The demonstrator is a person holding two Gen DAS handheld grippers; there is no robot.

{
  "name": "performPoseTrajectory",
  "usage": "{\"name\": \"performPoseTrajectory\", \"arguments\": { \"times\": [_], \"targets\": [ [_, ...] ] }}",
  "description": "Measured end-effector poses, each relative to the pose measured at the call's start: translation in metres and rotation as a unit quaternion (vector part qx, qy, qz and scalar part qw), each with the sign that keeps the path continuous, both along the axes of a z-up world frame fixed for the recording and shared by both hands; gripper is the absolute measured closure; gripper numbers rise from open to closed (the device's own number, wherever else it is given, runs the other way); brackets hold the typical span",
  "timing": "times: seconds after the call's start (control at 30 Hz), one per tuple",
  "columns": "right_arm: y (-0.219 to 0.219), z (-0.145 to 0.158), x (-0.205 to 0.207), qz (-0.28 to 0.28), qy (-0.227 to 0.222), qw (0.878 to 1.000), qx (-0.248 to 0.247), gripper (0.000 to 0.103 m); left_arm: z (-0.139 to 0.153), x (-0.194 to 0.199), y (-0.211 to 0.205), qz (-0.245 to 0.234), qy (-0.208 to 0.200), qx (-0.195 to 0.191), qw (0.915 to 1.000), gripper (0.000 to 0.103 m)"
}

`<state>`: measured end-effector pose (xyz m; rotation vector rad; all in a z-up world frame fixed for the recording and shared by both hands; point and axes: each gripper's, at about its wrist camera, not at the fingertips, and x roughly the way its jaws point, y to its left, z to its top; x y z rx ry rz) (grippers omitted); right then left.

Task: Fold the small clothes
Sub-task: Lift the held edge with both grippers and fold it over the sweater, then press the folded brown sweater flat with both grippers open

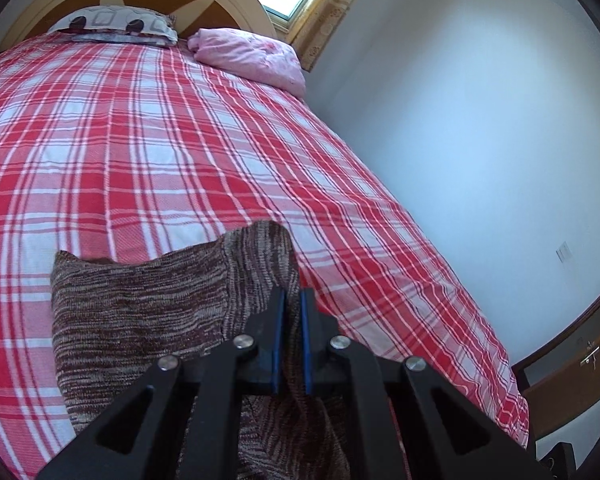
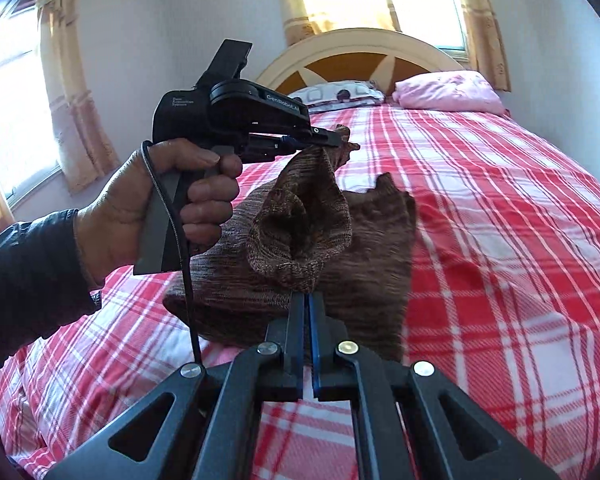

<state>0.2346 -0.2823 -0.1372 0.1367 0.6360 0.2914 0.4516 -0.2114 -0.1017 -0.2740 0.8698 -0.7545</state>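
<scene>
The garment (image 1: 148, 312) is a coarse knitted cloth in mottled brown and beige, rough and matt. The bedspread (image 1: 180, 140) is a woven cloth with a fine ribbed texture, checked red and white, matt. The left gripper (image 1: 293, 300) has a matt black plastic body, blue pad strips on the inner finger faces, and bright, smooth metal pivot pins. The right gripper (image 2: 306, 304) is of the same make and finish. The headboard (image 2: 360, 50) is painted cream with brown panels, smooth. The pink pillow (image 2: 448, 94) is soft, creased cloth. The wall (image 1: 480, 120) is smooth and matt.
</scene>
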Motion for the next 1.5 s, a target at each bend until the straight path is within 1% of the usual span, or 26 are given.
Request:
{"name": "performPoseTrajectory", "arguments": {
  "times": [0.23,0.33,0.4,0.43,0.47,0.5,0.53,0.57,0.63,0.7,0.73,0.77,0.8,0.83,0.87,0.93,1.0,1.03,1.07,1.1,1.13,1.17,1.23,1.3,1.4,1.5],
  "targets": [
    [-0.024,-0.028,0.001,-0.009,0.054,0.998,0.042,0.101,-0.015,-0.001,-0.031,-0.011,0.002,0.042,0.9991,0.094],
    [-0.034,-0.032,0.003,-0.017,0.067,0.996,0.064,0.101,-0.015,-0.003,-0.035,-0.007,0.003,0.043,0.9990,0.093],
    [-0.044,-0.032,0.001,-0.035,0.067,0.995,0.065,0.101,-0.009,-0.009,-0.034,-0.018,-0.003,0.037,0.9991,0.089],
    [-0.050,-0.033,0.000,-0.043,0.068,0.994,0.067,0.101,-0.004,-0.014,-0.032,-0.023,-0.013,0.039,0.9989,0.082],
    [-0.056,-0.034,-0.002,-0.049,0.071,0.994,0.074,0.101,0.002,-0.020,-0.028,-0.022,-0.027,0.048,0.9983,0.067],
    [-0.060,-0.034,-0.004,-0.055,0.072,0.993,0.074,0.101,0.006,-0.029,-0.021,-0.020,-0.043,0.057,0.9973,0.059],
    [-0.062,-0.032,-0.005,-0.063,0.070,0.993,0.068,0.101,0.007,-0.035,-0.014,-0.017,-0.053,0.064,0.9964,0.043],
    [-0.065,-0.029,-0.007,-0.073,0.062,0.994,0.059,0.101,0.007,-0.045,-0.004,-0.014,-0.065,0.074,0.9951,0.037],
    [-0.064,-0.018,-0.010,-0.073,0.037,0.995,0.058,0.100,0.003,-0.062,0.015,-0.009,-0.079,0.094,0.9924,0.037],
    [-0.049,-0.001,-0.004,-0.036,0.012,0.997,0.061,0.100,-0.010,-0.078,0.037,0.004,-0.080,0.112,0.9904,0.034],
    [-0.042,0.004,-0.001,-0.023,0.006,0.998,0.058,0.094,-0.016,-0.085,0.048,0.012,-0.079,0.116,0.9901,0.034],
    [-0.028,0.012,0.007,0.009,-0.005,0.998,0.061,0.085,-0.020,-0.090,0.054,0.021,-0.080,0.122,0.9891,0.034],
    [-0.019,0.016,0.013,0.029,-0.009,0.997,0.069,0.051,-0.025,-0.095,0.061,0.030,-0.082,0.130,0.9876,0.034],
    [-0.012,0.019,0.019,0.044,-0.014,0.996,0.081,0.023,-0.028,-0.097,0.064,0.035,-0.080,0.133,0.9873,0.034],
    [-0.001,0.022,0.030,0.068,-0.015,0.992,0.104,0.020,-0.034,-0.101,0.067,0.036,-0.074,0.134,0.9875,0.034],
    [0.013,0.018,0.050,0.083,0.013,0.991,0.106,0.020,-0.044,-0.107,0.067,0.031,-0.062,0.149,0.9864,0.034],
    [0.016,0.000,0.075,0.051,0.068,0.992,0.094,0.020,-0.056,-0.117,0.064,0.017,-0.053,0.159,0.9857,0.034],
    [0.009,-0.012,0.085,0.029,0.095,0.990,0.096,0.023,-0.062,-0.123,0.061,0.009,-0.052,0.176,0.9829,0.034],
    [0.001,-0.024,0.091,0.000,0.119,0.990,0.082,0.026,-0.068,-0.130,0.058,0.000,-0.056,0.194,0.9795,0.034],
    [-0.008,-0.033,0.094,-0.019,0.134,0.988,0.074,0.039,-0.071,-0.137,0.059,-0.006,-0.063,0.201,0.9777,0.034],
    [-0.017,-0.039,0.094,-0.026,0.139,0.987,0.081,0.057,-0.070,-0.143,0.060,-0.008,-0.071,0.203,0.9765,0.034],
    [-0.029,-0.044,0.091,-0.025,0.137,0.985,0.102,0.062,-0.067,-0.148,0.063,-0.007,-0.080,0.207,0.9750,0.031],
    [-0.035,-0.046,0.089,-0.017,0.138,0.983,0.118,0.064,-0.064,-0.151,0.070,0.012,-0.093,0.224,0.9700,0.022],
    [-0.029,-0.045,0.089,-0.013,0.136,0.986,0.091,0.064,-0.064,-0.150,0.074,0.022,-0.090,0.238,0.9668,0.020],
    [-0.018,-0.045,0.090,-0.013,0.128,0.990,0.052,0.064,-0.069,-0.148,0.089,0.044,-0.072,0.244,0.9662,0.018],
    [-0.021,-0.048,0.087,-0.016,0.125,0.991,0.053,0.064,-0.075,-0.146,0.101,0.046,-0.034,0.237,0.9698,0.017]
  ]
}}
